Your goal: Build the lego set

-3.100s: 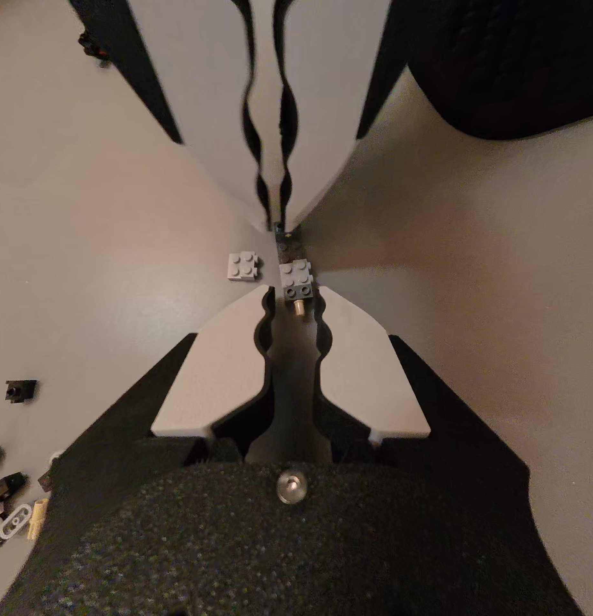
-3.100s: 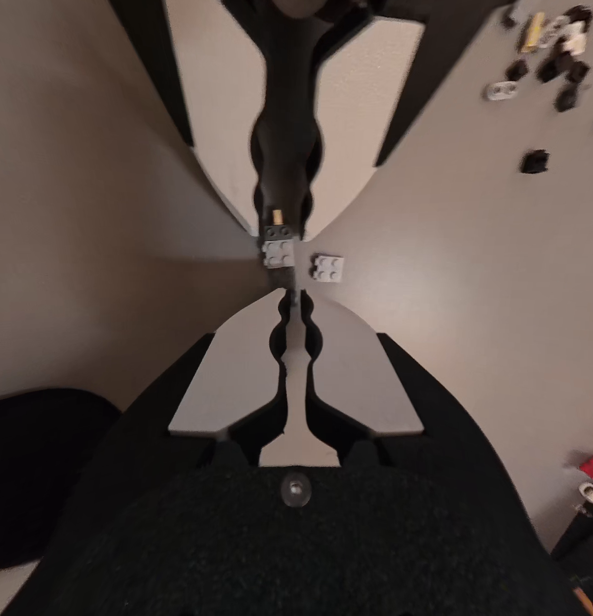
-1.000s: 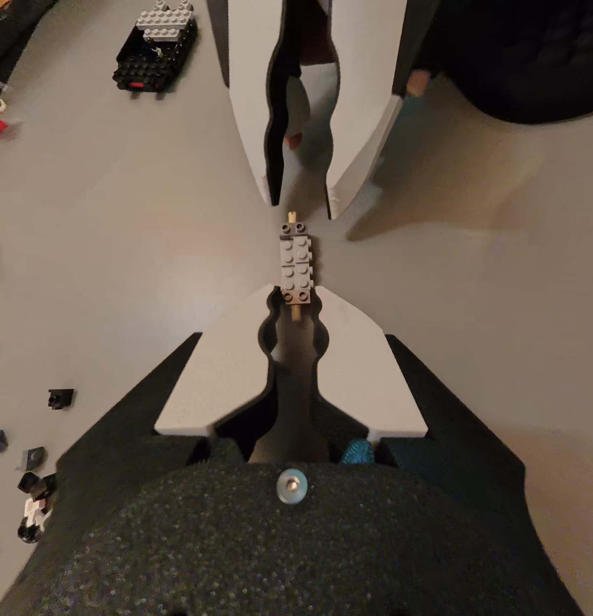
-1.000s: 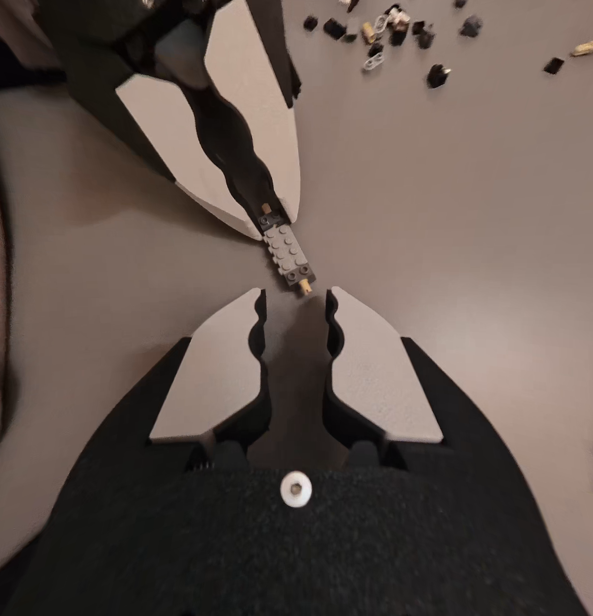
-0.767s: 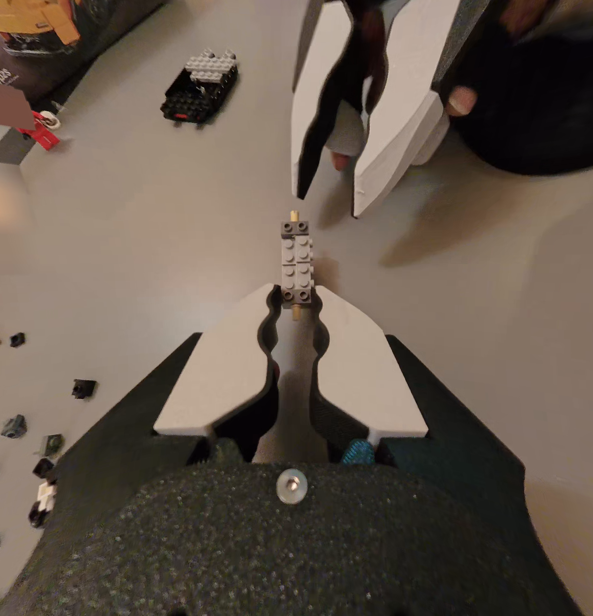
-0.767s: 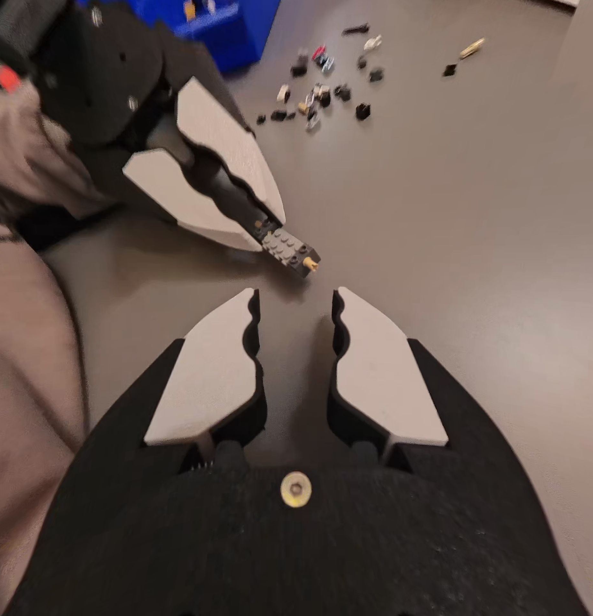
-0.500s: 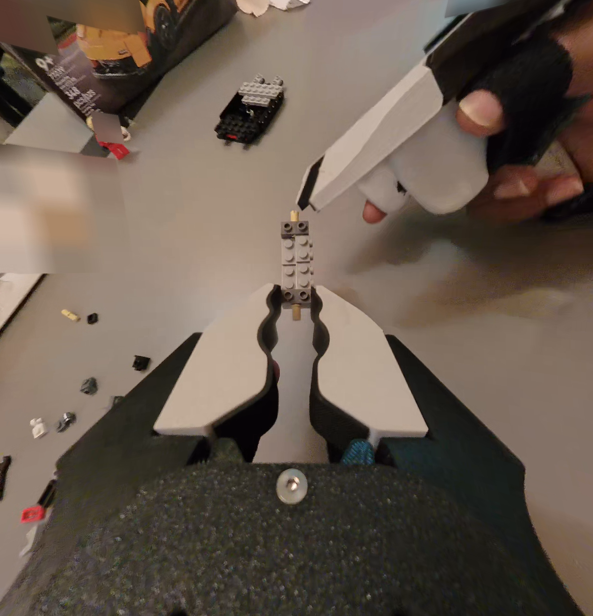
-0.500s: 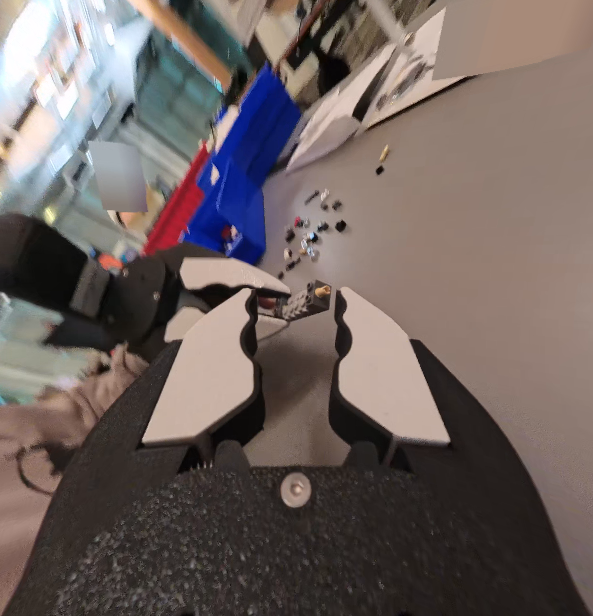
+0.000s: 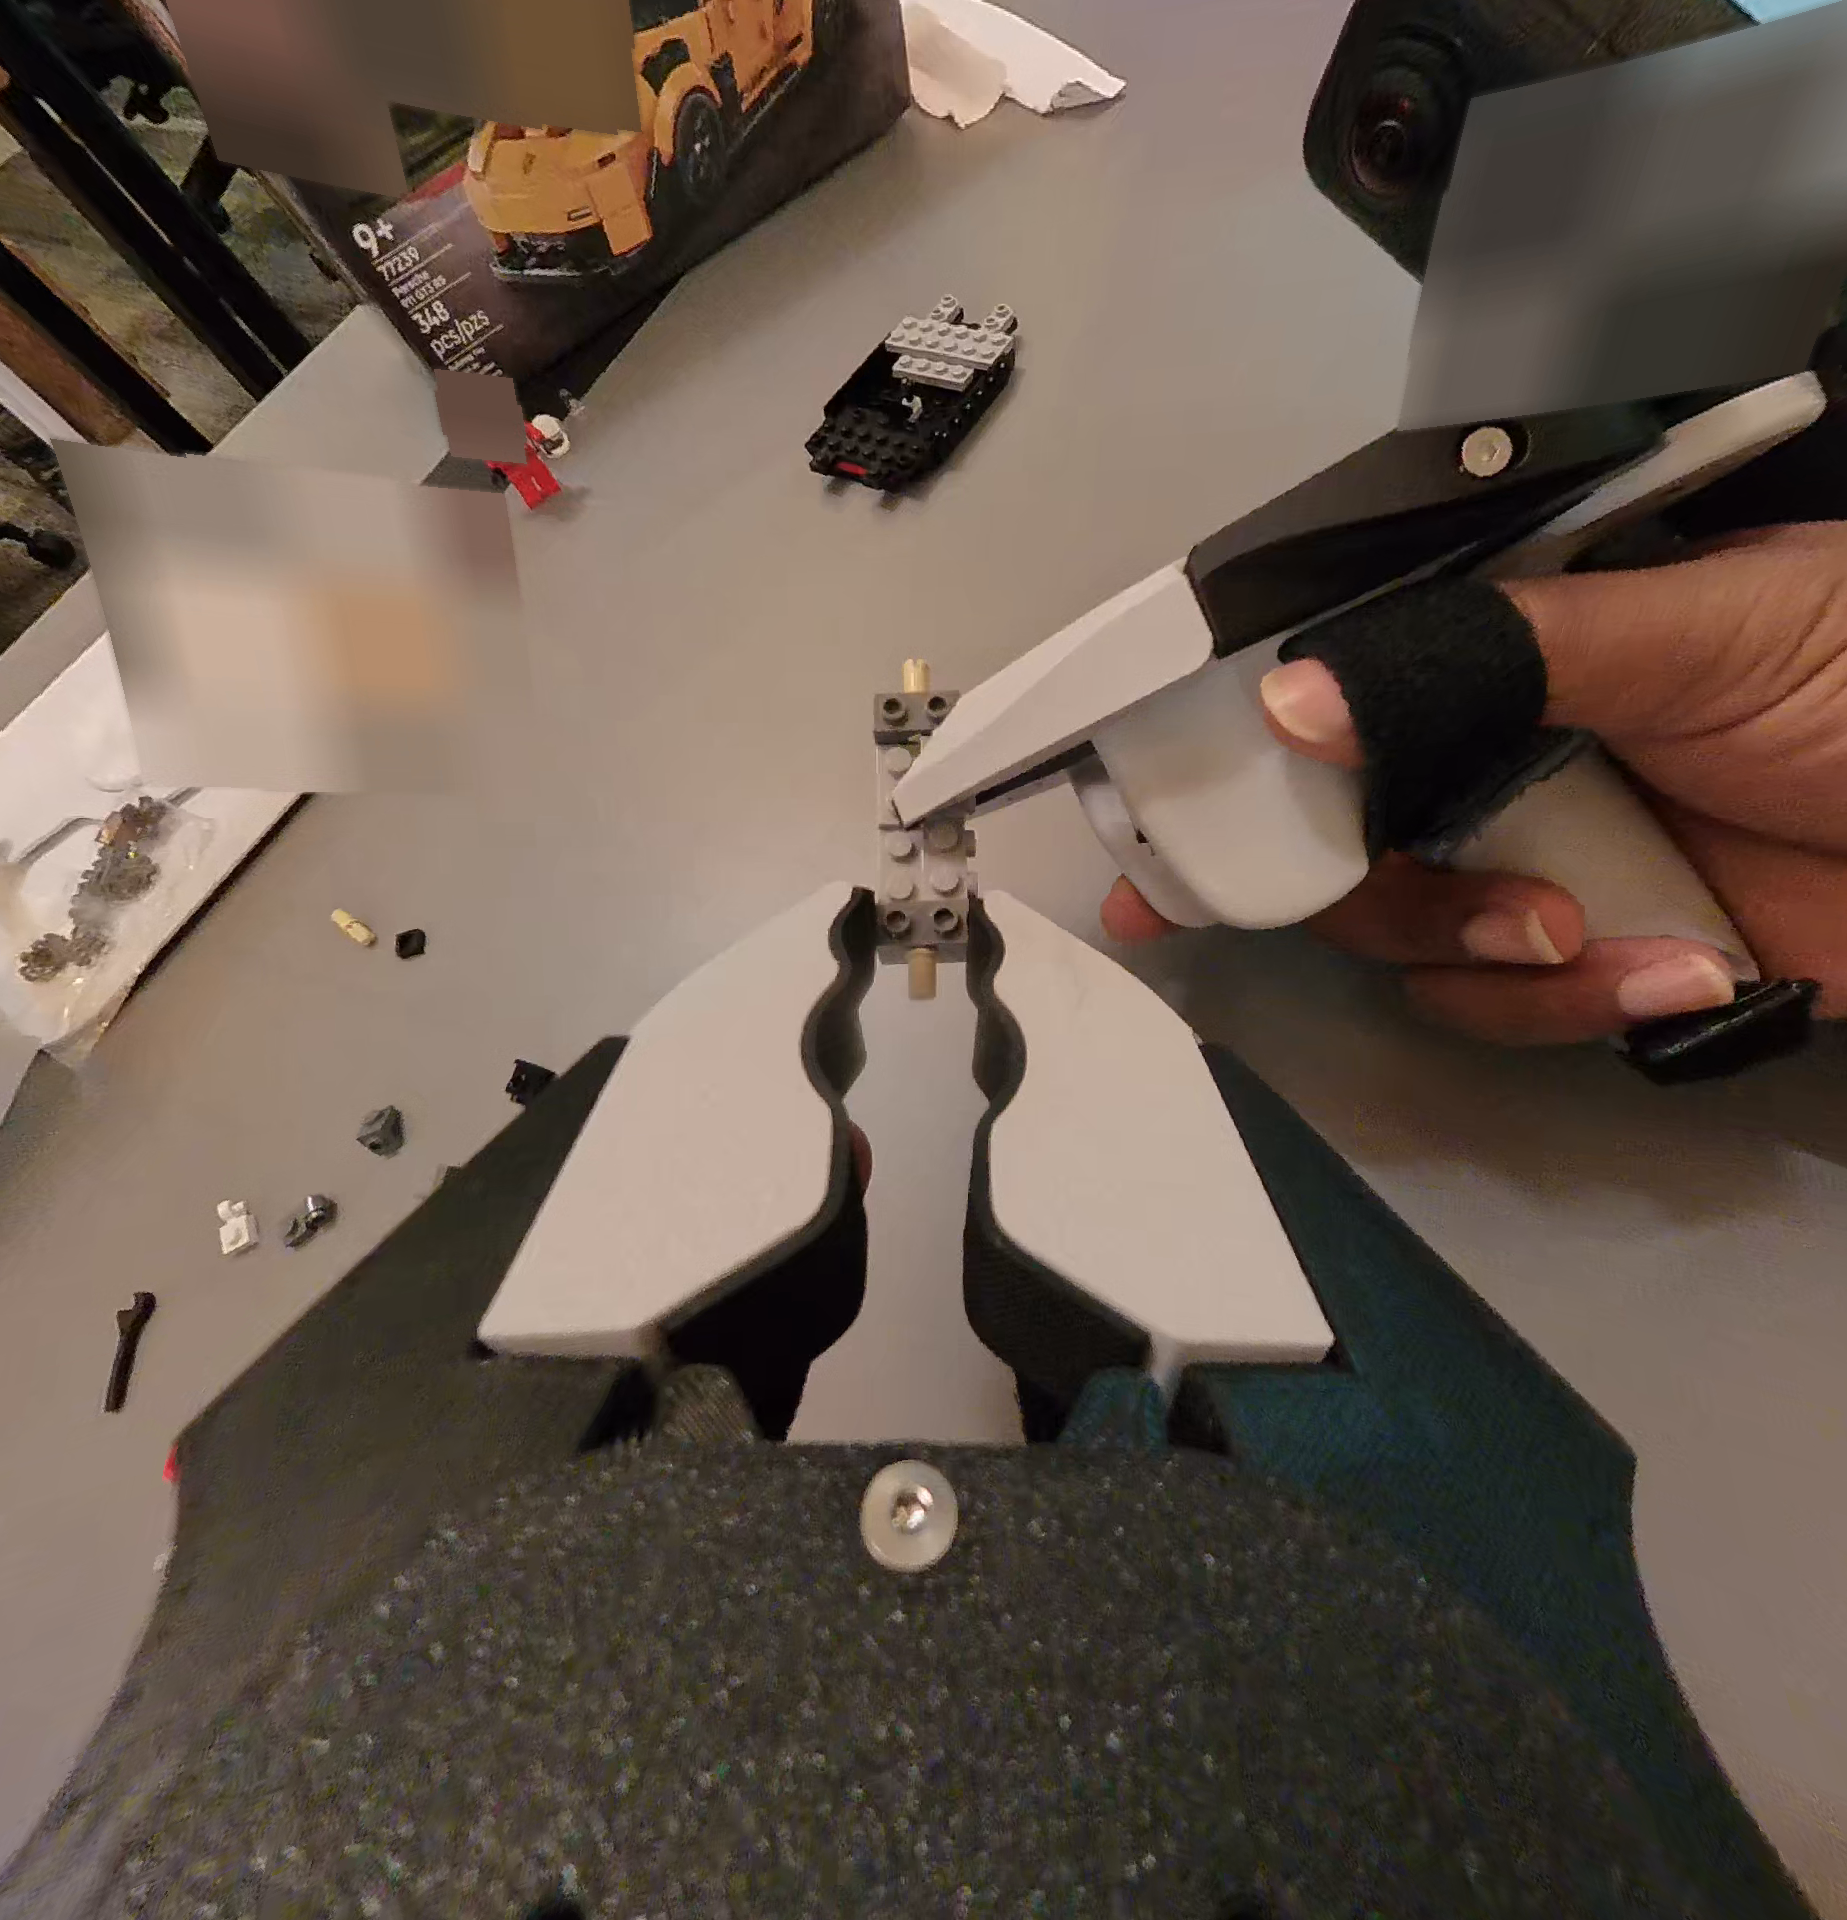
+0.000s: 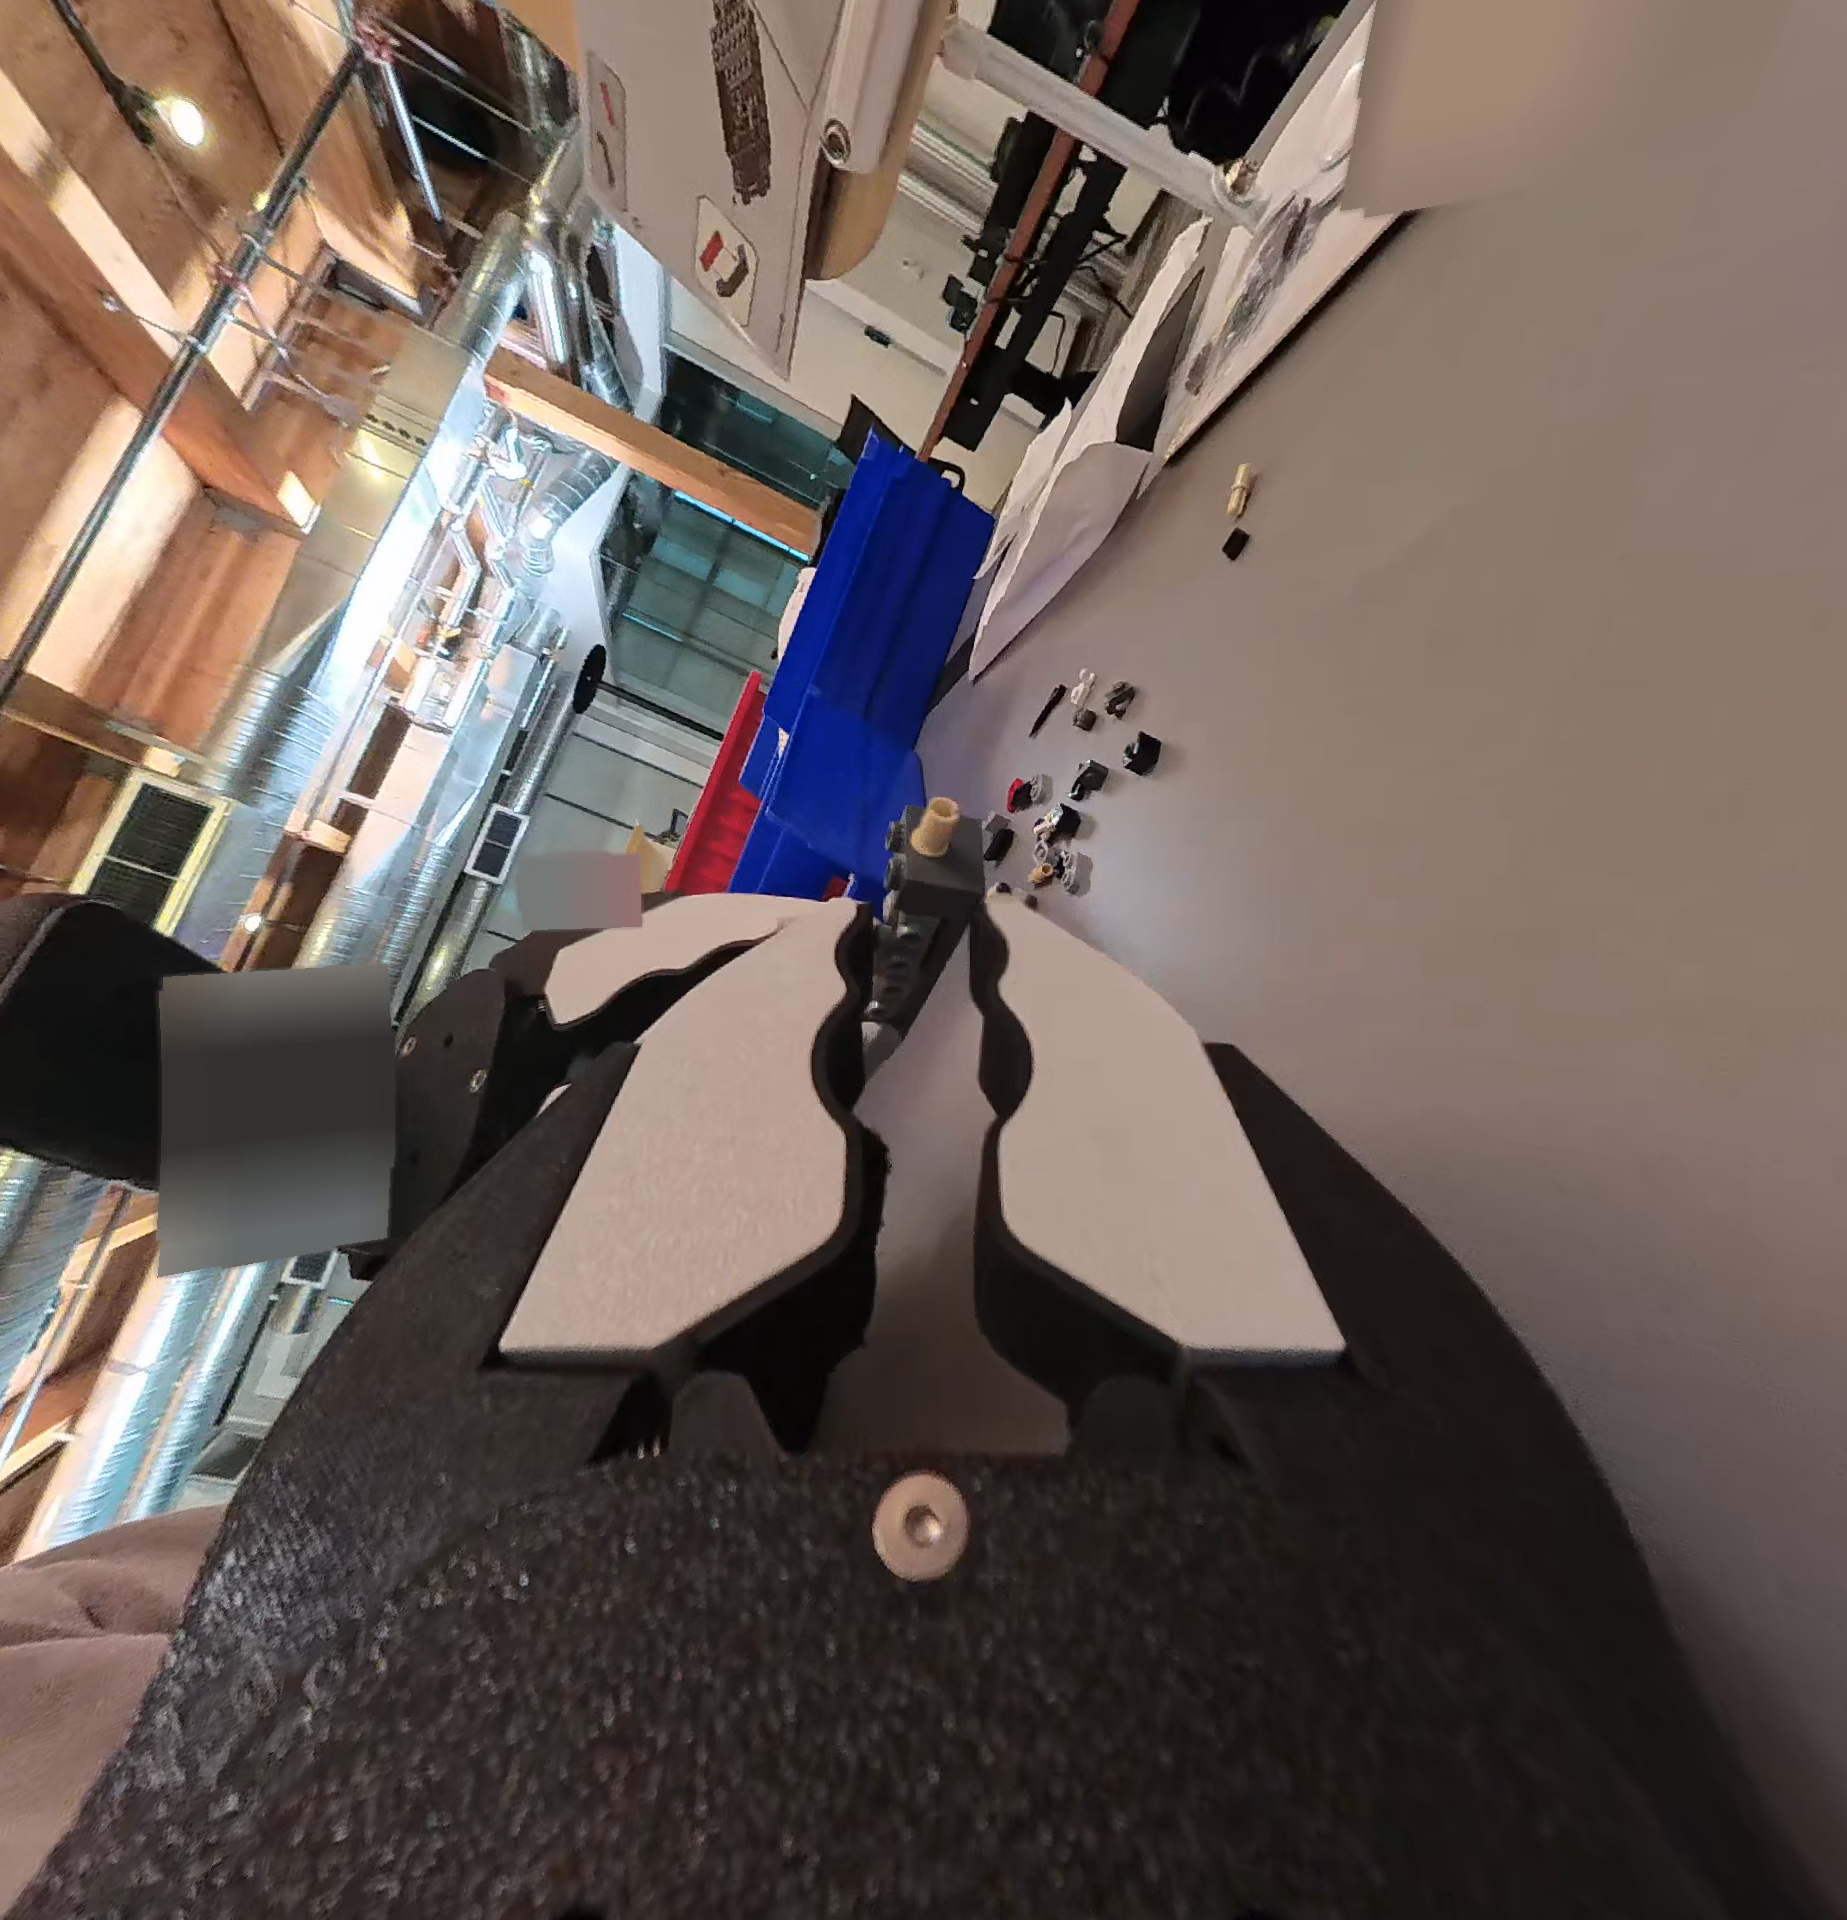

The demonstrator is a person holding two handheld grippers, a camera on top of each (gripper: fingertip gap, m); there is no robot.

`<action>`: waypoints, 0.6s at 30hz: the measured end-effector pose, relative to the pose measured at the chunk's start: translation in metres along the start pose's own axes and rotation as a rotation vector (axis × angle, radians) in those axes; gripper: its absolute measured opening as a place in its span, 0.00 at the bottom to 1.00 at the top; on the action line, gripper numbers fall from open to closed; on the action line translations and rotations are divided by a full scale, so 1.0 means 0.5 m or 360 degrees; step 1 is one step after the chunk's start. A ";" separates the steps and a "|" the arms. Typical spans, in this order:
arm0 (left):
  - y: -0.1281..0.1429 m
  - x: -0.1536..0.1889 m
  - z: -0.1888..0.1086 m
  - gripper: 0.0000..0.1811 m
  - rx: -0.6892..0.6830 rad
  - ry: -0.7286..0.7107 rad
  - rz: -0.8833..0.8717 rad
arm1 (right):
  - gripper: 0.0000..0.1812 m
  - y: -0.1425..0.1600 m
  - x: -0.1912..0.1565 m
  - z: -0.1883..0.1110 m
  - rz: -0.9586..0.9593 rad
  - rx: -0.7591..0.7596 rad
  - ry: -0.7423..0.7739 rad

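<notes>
At frame centre our left gripper (image 9: 924, 914) clamps the axle piece (image 9: 921, 831), our right gripper (image 10: 914, 920), jaws parted, straddles it, so next we squeeze

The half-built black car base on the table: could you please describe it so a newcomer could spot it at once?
On the grey table, look just right of the set's box. There lies the black car base, alone. Unlike the tiny loose pieces, it is a large studded block topped with light grey plates.

Soft, even indoor light falls on the grey tabletop (image 9: 1521, 1299), with faint shadows under the hand (image 9: 1677, 748). Wide-angle bending warps the edges. Ceiling lamps (image 10: 183, 123) glare brightly, and the background around them is slightly blurred.
</notes>
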State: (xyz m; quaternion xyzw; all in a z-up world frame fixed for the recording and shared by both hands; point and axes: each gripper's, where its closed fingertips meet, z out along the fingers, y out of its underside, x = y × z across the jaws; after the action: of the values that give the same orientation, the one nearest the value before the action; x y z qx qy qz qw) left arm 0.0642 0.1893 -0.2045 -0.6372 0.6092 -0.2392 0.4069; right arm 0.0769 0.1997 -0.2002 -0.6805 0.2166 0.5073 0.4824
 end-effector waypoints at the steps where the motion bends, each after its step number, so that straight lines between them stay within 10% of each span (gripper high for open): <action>1: 0.000 -0.001 0.000 0.09 0.0003 -0.0001 -0.0014 | 0.09 -0.001 -0.002 0.001 -0.0023 0.0004 -0.0007; 18: -0.057 0.015 -0.033 0.10 0.0276 -0.0043 0.0133 | 0.06 -0.026 -0.074 -0.023 -0.0400 -0.0062 -0.0353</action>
State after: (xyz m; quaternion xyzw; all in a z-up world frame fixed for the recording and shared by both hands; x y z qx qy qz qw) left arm 0.0686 0.1760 -0.1736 -0.5768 0.6066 -0.2653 0.4785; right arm 0.0781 0.1881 -0.1612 -0.6513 0.0653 0.5189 0.5498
